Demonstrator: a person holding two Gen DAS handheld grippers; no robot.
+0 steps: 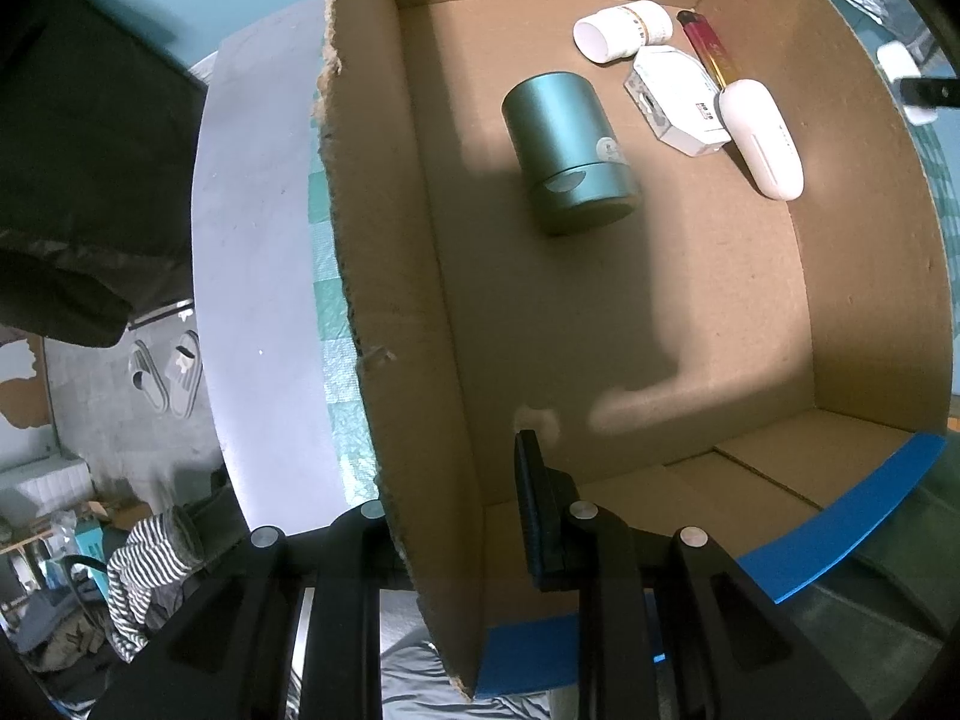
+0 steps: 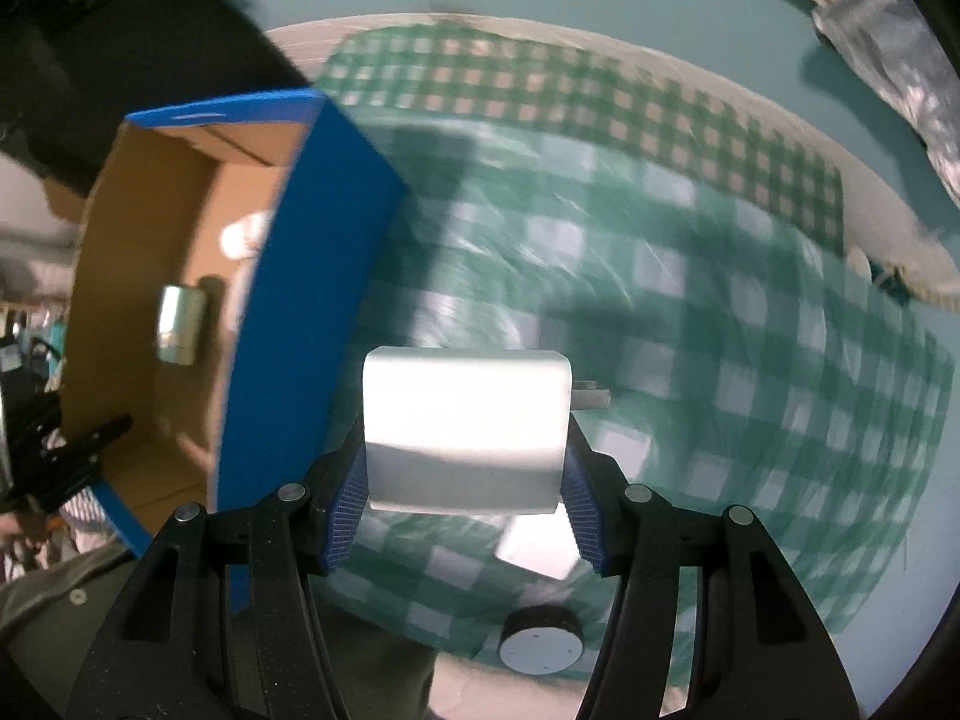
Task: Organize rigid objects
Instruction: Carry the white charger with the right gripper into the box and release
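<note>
Right gripper [image 2: 465, 483] is clamped on a white charger [image 2: 465, 426]: blue pads [image 2: 348, 510] press both sides, the metal prongs point right. It is held above the green checked cloth [image 2: 690, 312], just right of the cardboard box [image 2: 288, 300] with its blue outer face. A round black-and-white disc [image 2: 540, 642] lies on the cloth below.

Left gripper [image 1: 462, 516] straddles the box's torn side wall [image 1: 384, 300], one finger inside, one outside; jaws pinching the wall. On the box floor: a green cylinder [image 1: 567, 153] lying on its side, a white cup [image 1: 621, 30], a small white box [image 1: 675, 99], a red-yellow lighter [image 1: 708, 48] and a white oval case [image 1: 762, 138], clustered near the far corner.
</note>
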